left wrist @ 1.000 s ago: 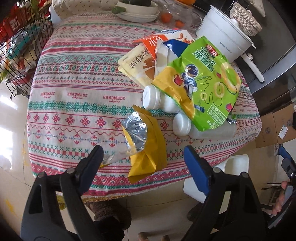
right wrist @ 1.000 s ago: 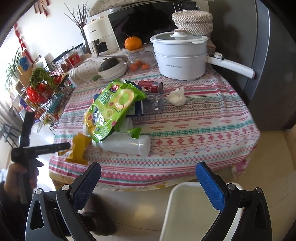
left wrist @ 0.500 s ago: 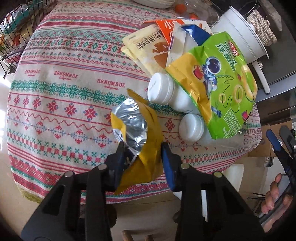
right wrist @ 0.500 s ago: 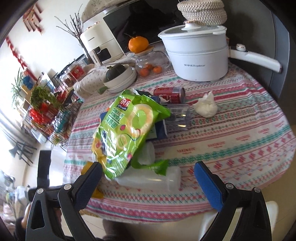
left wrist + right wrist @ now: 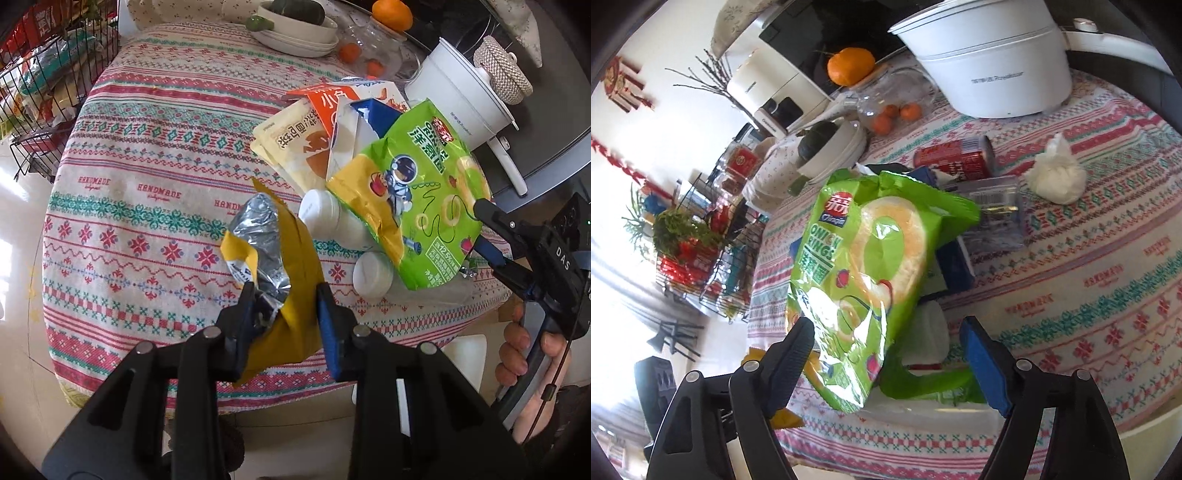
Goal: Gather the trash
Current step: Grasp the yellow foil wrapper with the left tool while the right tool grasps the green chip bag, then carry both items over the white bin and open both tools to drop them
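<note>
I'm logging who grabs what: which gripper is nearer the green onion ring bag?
Right. The right gripper straddles the green onion ring bag's lower end; the left gripper pinches the yellow wrapper beside it.

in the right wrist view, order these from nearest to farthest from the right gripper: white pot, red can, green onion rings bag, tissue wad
1. green onion rings bag, between the open right gripper fingers, jaws just been closing.
2. red can, lying on its side behind the bag.
3. tissue wad, right of the can; too close to call.
4. white pot, far edge.
</note>
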